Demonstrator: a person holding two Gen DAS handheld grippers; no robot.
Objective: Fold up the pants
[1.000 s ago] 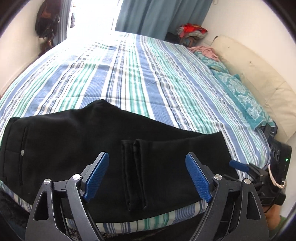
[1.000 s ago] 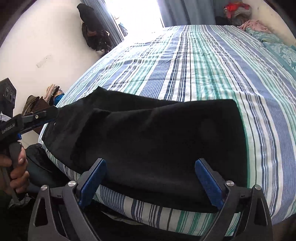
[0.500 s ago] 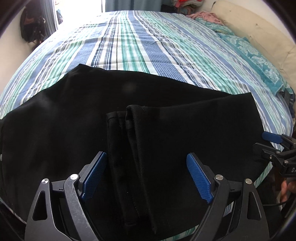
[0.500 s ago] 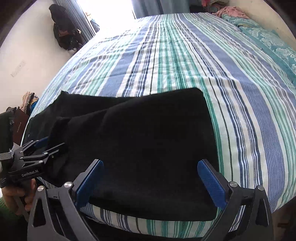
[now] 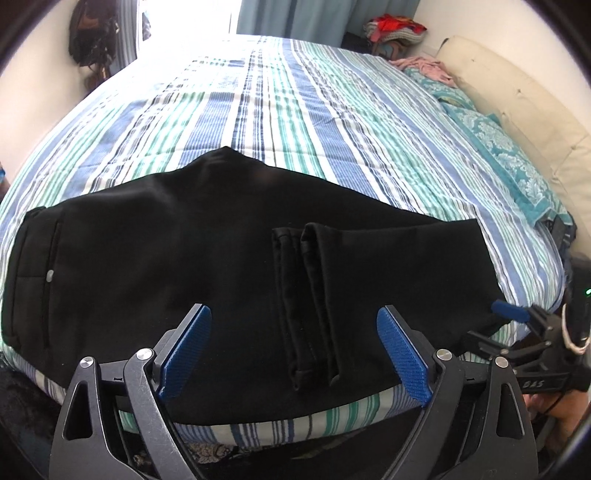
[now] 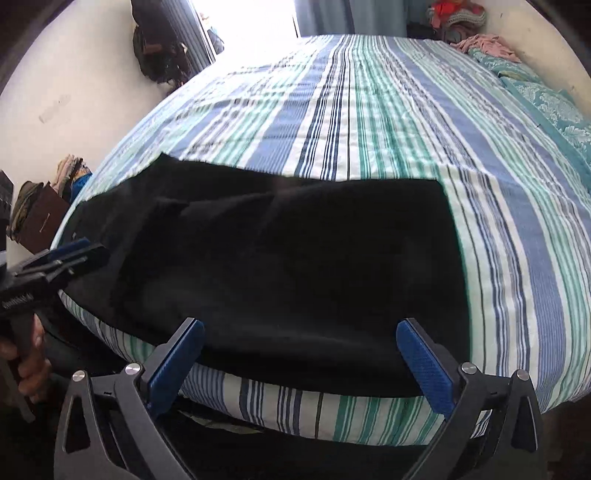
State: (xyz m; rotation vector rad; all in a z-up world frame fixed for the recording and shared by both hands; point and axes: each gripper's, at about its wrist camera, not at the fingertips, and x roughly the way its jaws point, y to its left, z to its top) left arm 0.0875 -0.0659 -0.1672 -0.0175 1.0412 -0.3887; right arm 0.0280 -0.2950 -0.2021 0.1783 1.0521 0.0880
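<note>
A bed [image 5: 332,110] fills most of both views, covered with a sheet striped in blue, teal, white and dark thin lines. Along its right side lie teal patterned pillows [image 5: 509,155] against a cream padded headboard [image 5: 517,92]. At the far end hang grey-blue curtains [image 5: 306,18] beside a very bright opening, with a heap of red and grey clothes [image 5: 395,29] in the far right corner and a pink garment [image 6: 487,44] on the bed below it. A dark bag [image 6: 159,55] hangs on the far left wall.

The black pants [image 5: 184,266] lie flat on the near edge of the bed, stretched left to right. The waist end with its pocket seam and a small button is at the left. The leg ends are folded back over the middle, their two hems lying side by side on top. The right end is a straight folded edge.

The left tongs [image 5: 295,350] hang just over the near edge of the pants, blue pads wide apart, holding nothing. The right tongs [image 6: 299,362] sit over the near right part of the pants, likewise spread apart and empty.
</note>
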